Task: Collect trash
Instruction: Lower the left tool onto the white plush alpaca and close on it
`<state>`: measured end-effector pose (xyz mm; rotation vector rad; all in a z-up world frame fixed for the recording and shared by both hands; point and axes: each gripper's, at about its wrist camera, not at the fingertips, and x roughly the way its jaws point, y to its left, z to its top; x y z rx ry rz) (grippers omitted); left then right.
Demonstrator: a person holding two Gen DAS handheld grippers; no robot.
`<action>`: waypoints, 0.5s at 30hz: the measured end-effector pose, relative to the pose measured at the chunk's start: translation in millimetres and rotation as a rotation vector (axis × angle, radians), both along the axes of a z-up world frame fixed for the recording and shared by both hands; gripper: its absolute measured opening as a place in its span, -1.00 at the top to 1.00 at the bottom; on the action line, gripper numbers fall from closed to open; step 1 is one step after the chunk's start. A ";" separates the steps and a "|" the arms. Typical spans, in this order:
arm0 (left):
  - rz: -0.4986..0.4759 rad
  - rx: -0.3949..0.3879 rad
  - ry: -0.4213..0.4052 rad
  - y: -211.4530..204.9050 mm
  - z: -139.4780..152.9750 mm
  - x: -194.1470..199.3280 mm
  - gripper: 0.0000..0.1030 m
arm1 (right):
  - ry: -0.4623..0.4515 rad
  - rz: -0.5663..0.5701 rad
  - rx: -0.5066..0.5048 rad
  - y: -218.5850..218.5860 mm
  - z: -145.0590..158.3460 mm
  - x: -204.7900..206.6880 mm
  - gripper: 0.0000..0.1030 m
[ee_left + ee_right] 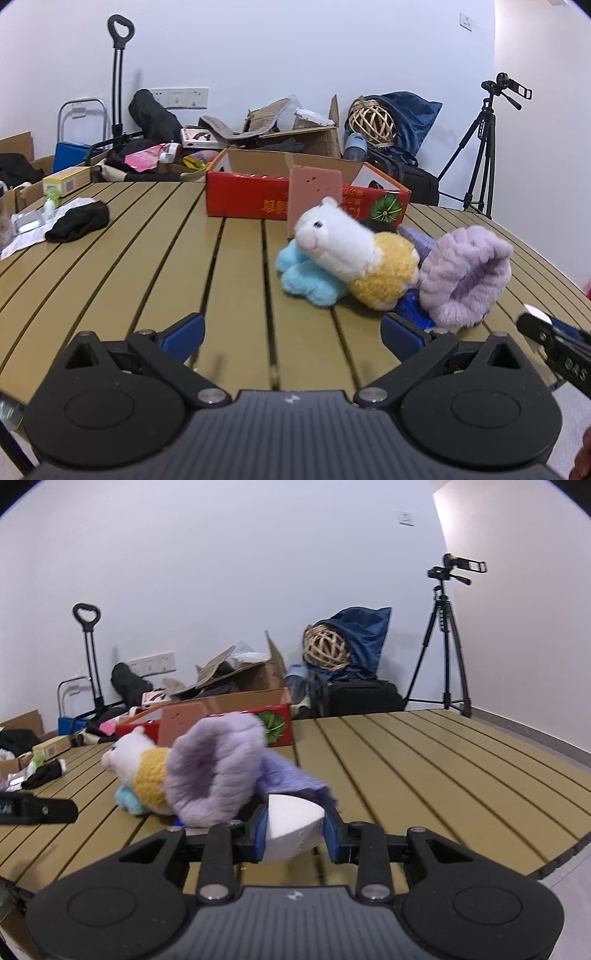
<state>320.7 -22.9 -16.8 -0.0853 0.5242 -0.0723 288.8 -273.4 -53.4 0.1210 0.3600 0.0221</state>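
My right gripper (295,829) is shut on a white foam chunk (291,823), a wedge-shaped piece pinched between the blue pads just above the slatted table (424,768). My left gripper (291,332) stands open over the table (129,258), nothing between its fingers. In the left wrist view the right gripper shows at the far right edge with a bit of the white foam chunk (535,314). A red cardboard box (306,199) with open flaps sits at the table's far side.
A plush toy (343,251) and a purple fluffy slipper (465,277) lie ahead of both grippers. A black cloth (79,221) on white paper lies at the left. Boxes, bags, a trolley and a tripod (484,147) crowd the floor behind.
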 end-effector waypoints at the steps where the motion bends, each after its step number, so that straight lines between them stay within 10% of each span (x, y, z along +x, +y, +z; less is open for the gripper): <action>1: 0.000 0.004 0.002 -3.4 2.1 5.0 -1.00 | -0.001 -0.008 0.002 -3.8 0.1 -0.4 0.42; 15: 0.105 -0.002 0.087 -42.4 40.3 90.3 -1.00 | -0.004 -0.098 0.055 -46.4 1.0 -2.5 0.42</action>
